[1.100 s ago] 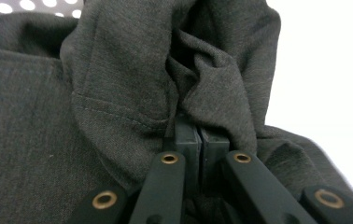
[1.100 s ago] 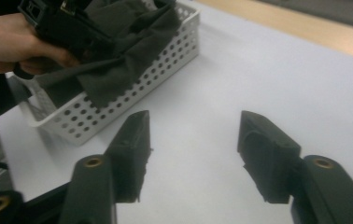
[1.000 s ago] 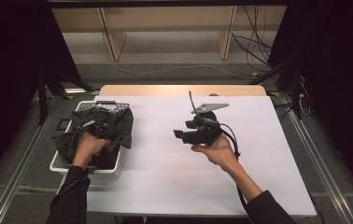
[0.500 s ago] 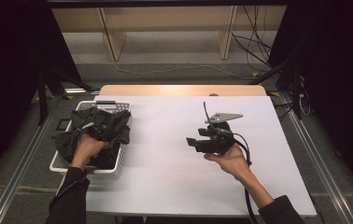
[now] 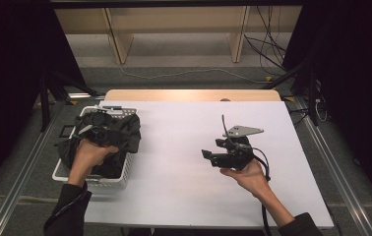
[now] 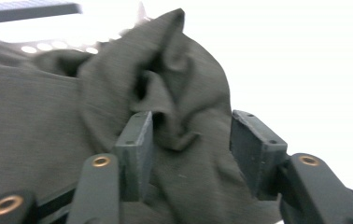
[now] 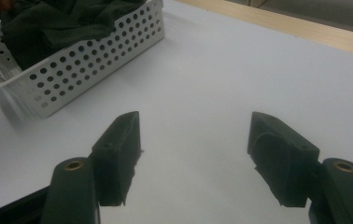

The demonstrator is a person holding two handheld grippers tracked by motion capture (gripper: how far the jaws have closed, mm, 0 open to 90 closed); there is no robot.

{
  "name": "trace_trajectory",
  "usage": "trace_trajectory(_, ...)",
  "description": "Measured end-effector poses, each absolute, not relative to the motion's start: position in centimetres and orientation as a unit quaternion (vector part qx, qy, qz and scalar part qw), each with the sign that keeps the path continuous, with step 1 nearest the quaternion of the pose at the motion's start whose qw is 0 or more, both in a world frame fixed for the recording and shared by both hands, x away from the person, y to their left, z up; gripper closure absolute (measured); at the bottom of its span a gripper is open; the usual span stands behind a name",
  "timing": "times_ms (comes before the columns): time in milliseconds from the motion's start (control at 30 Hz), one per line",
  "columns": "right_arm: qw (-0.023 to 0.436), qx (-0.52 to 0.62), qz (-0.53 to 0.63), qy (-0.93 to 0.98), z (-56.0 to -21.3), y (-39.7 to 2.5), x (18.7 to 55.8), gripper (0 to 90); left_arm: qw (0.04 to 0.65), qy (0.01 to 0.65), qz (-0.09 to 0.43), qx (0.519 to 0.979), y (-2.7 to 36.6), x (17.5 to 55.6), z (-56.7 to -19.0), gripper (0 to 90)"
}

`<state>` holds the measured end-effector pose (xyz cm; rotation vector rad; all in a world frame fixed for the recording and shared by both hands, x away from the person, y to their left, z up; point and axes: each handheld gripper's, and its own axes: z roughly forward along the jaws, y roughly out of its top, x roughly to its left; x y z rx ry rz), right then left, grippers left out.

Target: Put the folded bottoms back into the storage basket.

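A dark green cloth point(image 5: 123, 132) is heaped in a white perforated basket point(image 5: 91, 182) at the table's left edge. My left gripper point(image 5: 97, 132) is down in the basket on top of the heap. In the left gripper view, the left gripper point(image 6: 191, 135) stands open with a bunched fold of the cloth point(image 6: 48, 116) between its jaws. My right gripper point(image 5: 211, 150) is held over the white table to the right of centre and points left toward the basket. In its own view the right gripper point(image 7: 195, 135) is open and holds nothing; the basket point(image 7: 72, 70) and cloth point(image 7: 58, 23) lie ahead at upper left.
The white tabletop point(image 5: 174, 147) stretches between basket and right hand, with a wooden strip point(image 5: 189, 95) along its far edge. Metal rails point(image 5: 7, 206) flank the table. Shelving legs and cables point(image 5: 267, 54) stand on the floor beyond.
My right gripper has drifted right and nearer the person, away from the basket. The left hand has stayed in the basket and shifted only slightly on the cloth.
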<state>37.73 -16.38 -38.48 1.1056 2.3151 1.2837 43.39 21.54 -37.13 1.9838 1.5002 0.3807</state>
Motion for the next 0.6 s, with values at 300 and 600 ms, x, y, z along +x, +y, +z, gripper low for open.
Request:
trace_trajectory(300,0.132,0.387,0.438,0.801,-39.4,-17.4,37.1,35.6,0.275,0.566,0.149,0.763,19.5,43.5,-38.8,46.5)
trace_trajectory(600,0.127,0.392,0.434,0.801,-39.7,-17.7,37.2,36.5,0.283,0.557,0.145,0.767,20.6,43.5,-39.6,86.8)
